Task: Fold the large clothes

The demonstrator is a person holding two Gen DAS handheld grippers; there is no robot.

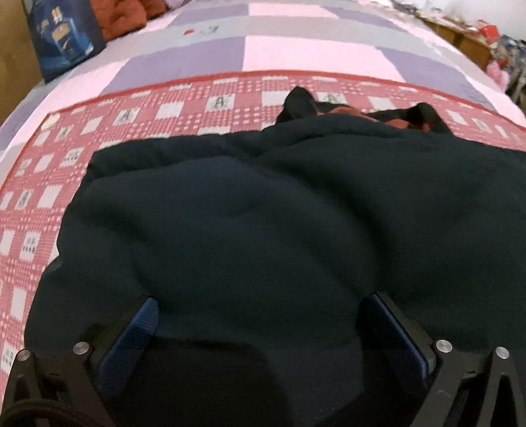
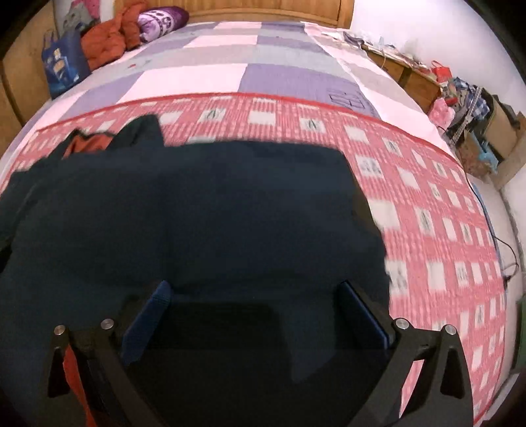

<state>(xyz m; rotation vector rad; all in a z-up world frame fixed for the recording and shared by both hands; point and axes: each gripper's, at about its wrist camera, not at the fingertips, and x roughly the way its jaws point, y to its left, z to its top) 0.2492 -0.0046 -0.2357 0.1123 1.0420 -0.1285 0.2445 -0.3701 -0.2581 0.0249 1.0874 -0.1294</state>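
Observation:
A large dark garment with an orange lining lies spread on a red checked blanket. It also fills the lower left of the right wrist view, with orange lining showing at its far left. My left gripper is open, its blue pads wide apart just above the garment's near part. My right gripper is open, its blue pads apart over the garment's near right part. Neither holds cloth.
The bed has a purple, pink and grey quilt beyond the blanket. An orange jacket, a purple pillow and a blue bag lie at the far left. Cluttered boxes stand right of the bed.

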